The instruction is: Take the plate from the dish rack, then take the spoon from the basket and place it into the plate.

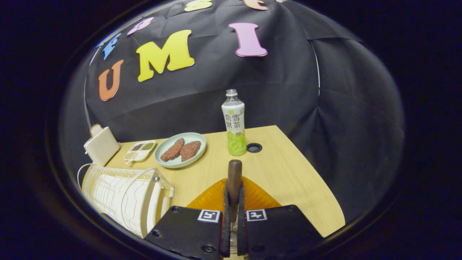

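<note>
Gripper view: gripper (234, 202) clenched on spoon (234, 177) handle, held above orange plate (213, 198) on table (288, 169). Risk: spoon tips or slides off the plate rim if released off-centre.

We see the spoon (234, 177) clamped between our gripper (234, 207) fingers above the plate (256, 196); the bottle (234, 122) stands beyond; the dish rack (126, 195) sits left.
</note>
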A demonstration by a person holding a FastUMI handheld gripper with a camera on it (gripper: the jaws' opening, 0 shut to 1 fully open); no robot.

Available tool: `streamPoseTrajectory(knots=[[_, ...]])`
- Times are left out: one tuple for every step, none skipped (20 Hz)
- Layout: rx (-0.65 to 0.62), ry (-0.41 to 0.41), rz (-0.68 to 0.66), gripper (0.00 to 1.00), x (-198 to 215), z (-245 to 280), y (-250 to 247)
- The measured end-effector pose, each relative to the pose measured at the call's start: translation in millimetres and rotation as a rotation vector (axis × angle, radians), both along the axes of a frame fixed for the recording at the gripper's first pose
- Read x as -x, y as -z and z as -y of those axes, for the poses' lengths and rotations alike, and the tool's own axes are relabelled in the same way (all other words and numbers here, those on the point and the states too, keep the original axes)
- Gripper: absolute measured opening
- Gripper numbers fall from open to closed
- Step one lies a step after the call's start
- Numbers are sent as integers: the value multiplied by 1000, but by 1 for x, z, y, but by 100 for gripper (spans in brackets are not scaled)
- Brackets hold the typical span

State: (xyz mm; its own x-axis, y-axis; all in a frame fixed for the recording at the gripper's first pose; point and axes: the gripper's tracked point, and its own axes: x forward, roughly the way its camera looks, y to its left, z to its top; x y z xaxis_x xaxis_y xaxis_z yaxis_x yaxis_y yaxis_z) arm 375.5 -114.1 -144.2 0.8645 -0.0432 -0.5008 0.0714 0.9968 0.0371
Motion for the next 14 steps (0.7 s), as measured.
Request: streamPoseTrajectory(knots=[[11,3,9,13,4,-1,-5],[24,5,25,13,8,-2,-12],[36,11,53,13,12,-3,-23],[48,19,88,13,14,-4,-34],[63,31,132,13,17,-4,-48],[80,38,172,13,24,-4,-62],[94,39,209,13,31,-7,-76],[105,40,238,13,40,-12,-89],[115,33,257,13,51,-17,-100],[118,27,275,13,61,-24,-109],[123,29,294,13,73,-28,-119],[122,32,315,13,87,-33,-128],[117,32,340,13,100,-39,-137],[117,30,356,13,113,-45,-143]])
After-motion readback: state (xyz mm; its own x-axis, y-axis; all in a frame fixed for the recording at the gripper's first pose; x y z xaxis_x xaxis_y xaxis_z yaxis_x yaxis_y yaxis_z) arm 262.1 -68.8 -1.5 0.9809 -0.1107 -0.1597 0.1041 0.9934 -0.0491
